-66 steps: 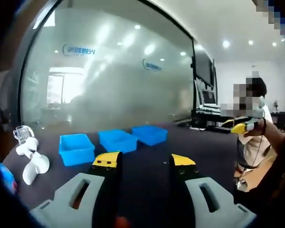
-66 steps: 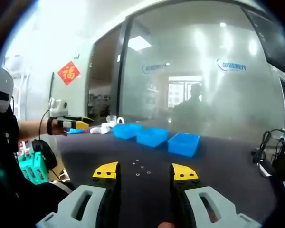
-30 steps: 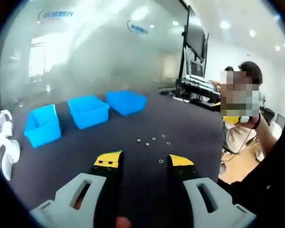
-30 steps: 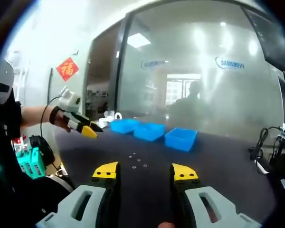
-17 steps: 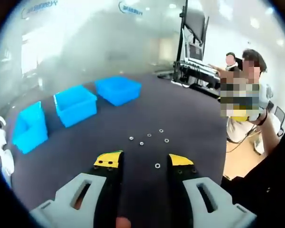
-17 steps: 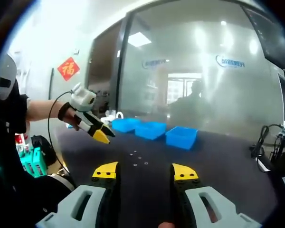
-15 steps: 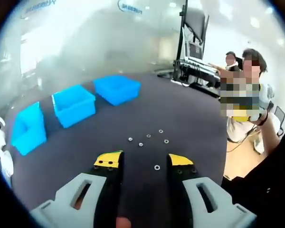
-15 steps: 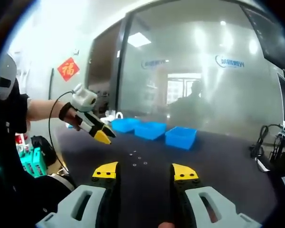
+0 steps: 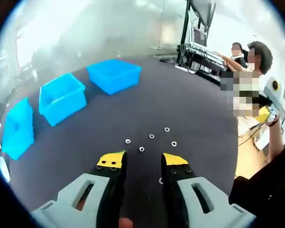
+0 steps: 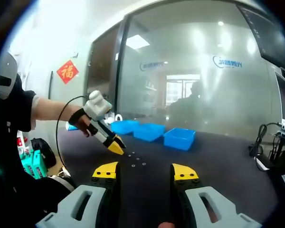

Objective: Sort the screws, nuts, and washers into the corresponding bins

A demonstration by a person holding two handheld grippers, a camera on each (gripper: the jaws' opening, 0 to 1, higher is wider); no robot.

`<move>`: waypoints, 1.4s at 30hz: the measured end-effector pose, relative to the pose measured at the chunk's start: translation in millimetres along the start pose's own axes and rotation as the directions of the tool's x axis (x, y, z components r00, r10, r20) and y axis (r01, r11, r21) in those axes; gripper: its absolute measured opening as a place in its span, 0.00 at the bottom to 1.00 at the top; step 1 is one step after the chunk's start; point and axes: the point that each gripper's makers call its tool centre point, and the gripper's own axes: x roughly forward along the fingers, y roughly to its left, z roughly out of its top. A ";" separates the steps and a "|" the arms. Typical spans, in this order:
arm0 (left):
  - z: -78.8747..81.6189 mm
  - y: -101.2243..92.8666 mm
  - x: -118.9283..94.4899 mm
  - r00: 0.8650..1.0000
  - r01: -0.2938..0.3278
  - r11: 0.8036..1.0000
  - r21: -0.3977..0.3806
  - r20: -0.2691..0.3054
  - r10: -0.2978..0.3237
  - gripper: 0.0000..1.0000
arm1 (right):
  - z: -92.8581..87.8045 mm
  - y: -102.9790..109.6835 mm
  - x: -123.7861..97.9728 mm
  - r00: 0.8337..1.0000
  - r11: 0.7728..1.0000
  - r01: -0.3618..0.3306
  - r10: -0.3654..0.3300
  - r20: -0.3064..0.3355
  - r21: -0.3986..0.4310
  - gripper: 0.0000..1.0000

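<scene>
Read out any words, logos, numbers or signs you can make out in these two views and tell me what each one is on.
"福": one gold character on the red diamond-shaped sign on the wall, right gripper view.
Blue logo lettering on the frosted glass wall, at two spots: too blurred to read.
Blue bins, left gripper, right gripper: no text visible.
</scene>
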 end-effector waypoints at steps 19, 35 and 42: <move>-4.2 7.7 17.3 0.998 -0.062 0.998 -0.031 -0.024 0.061 0.21 | 0.1 -0.4 0.8 1.000 1.000 -0.008 0.008 0.010 0.015 0.38; -7.6 9.5 23.9 0.996 -0.084 0.996 -0.008 -0.031 0.084 0.09 | 2.6 1.2 -0.3 1.000 1.000 -0.010 0.010 0.014 0.008 0.38; -7.4 7.9 23.9 0.997 -0.081 0.997 -0.007 -0.015 0.081 0.06 | 3.6 2.3 0.2 1.000 1.000 -0.012 0.012 0.015 0.006 0.38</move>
